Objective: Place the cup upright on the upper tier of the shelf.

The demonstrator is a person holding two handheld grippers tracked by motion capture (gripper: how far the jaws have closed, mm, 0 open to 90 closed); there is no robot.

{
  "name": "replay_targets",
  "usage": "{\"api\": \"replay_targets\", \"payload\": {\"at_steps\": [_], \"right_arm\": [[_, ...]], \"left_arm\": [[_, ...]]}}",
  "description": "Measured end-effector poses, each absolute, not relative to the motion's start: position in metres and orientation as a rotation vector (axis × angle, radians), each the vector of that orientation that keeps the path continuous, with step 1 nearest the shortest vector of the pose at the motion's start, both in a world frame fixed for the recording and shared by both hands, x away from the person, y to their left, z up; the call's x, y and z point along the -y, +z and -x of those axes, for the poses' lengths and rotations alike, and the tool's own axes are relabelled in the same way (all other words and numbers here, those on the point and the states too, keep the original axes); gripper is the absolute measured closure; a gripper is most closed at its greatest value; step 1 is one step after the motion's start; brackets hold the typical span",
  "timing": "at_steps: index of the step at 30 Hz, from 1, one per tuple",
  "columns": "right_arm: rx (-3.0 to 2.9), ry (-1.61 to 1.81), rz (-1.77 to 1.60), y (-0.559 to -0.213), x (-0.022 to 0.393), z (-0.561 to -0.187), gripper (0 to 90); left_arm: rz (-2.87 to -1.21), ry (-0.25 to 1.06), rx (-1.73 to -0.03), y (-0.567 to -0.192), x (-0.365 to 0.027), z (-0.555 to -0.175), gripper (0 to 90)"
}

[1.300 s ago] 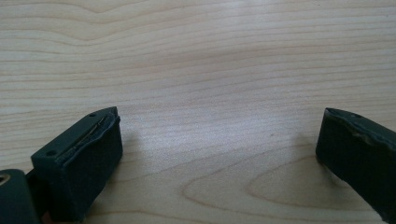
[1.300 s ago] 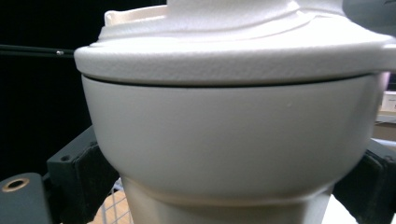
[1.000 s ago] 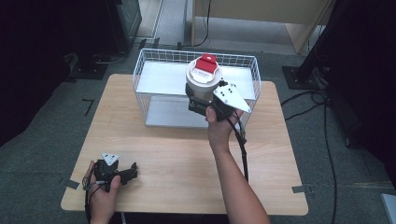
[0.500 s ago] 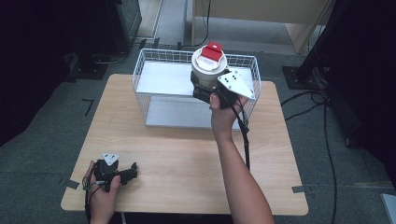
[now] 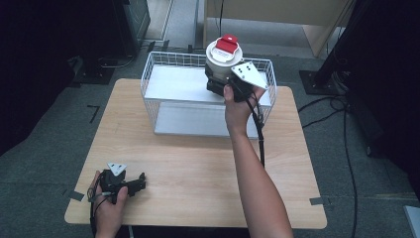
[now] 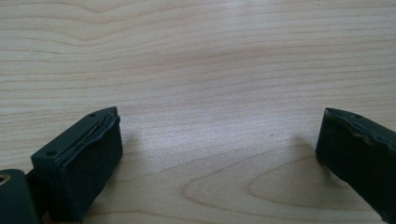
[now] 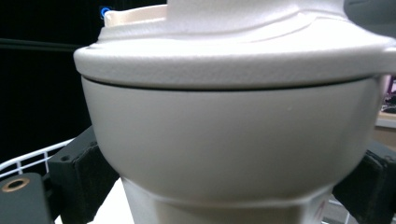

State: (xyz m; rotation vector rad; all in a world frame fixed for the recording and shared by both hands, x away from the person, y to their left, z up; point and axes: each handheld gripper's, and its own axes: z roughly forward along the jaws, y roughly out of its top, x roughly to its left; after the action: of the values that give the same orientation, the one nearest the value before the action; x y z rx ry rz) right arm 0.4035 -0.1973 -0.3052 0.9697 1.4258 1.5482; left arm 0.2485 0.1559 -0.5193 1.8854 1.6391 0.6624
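while clamped, smooth round cream jar

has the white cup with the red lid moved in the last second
Yes. The cup, held by the right gripper, has moved away from the person, from the wire basket middle to over its far rim.

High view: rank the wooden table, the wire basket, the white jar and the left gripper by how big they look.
1. Wooden table
2. Wire basket
3. White jar, held by the right gripper
4. Left gripper

The jar and left gripper look close in size; the raised jar is nearer the camera, so that order is unsure.
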Motion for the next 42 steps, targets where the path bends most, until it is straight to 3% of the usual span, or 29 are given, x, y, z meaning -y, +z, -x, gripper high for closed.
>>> {"api": "replay_targets", "payload": {"at_steps": [29, 32, 42], "right_arm": [[-1.446, 1.513, -1.094, -0.322, 0.207, -0.429, 10.0], [-1.454, 1.537, -1.092, -0.323, 0.209, -0.427, 0.4], [-1.461, 1.525, -1.102, -0.331, 0.219, -0.413, 0.0]], "left_arm": [[-1.886, 0.663, -1.639, -0.519, -0.156, -0.248, 0.8], [-1.886, 0.664, -1.639, -0.519, -0.156, -0.249, 0.8], [-1.887, 0.662, -1.639, -0.519, -0.156, -0.248, 0.8]]}}
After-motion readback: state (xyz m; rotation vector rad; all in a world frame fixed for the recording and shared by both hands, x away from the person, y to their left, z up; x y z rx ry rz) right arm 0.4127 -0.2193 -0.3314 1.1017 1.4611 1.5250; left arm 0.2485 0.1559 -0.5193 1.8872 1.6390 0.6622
